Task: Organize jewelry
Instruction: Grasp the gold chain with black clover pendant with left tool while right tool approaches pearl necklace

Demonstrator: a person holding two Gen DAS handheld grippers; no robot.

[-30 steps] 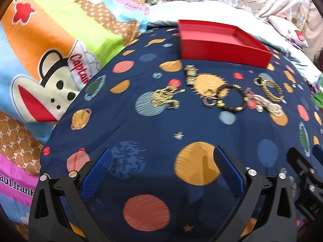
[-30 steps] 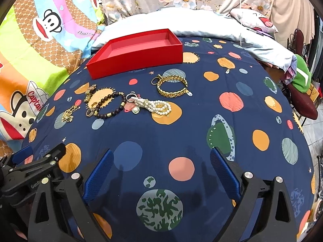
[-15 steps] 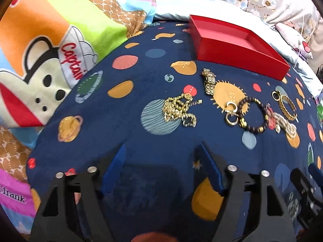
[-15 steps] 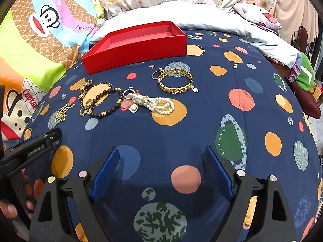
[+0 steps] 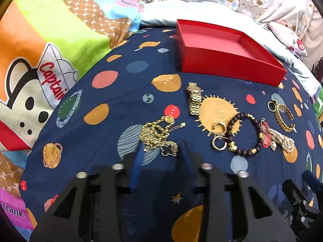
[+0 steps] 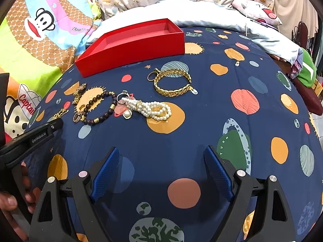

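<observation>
Gold necklace [image 5: 159, 137] lies just beyond the parted left tool [image 5: 161, 151] tips.

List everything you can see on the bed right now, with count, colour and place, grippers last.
red box: 1, red, open, nothing visible inside, far end of the blanket
gold chain bracelet: 1, gold, nearest the box, small ring beside it
pearl strand: 1, white, bunched mid-blanket
dark bead bracelet: 1, dark brown with gold beads, left of the pearls
hoop earrings: 2, gold, beside the bead bracelet
gold watch: 1, gold, nearer the box
gold necklace: 1, tangled, black clover pendant, just ahead of the left gripper
blanket: 1, navy, planet print
left gripper: blue pads, narrowed but open
right gripper: blue pads, wide open
</observation>
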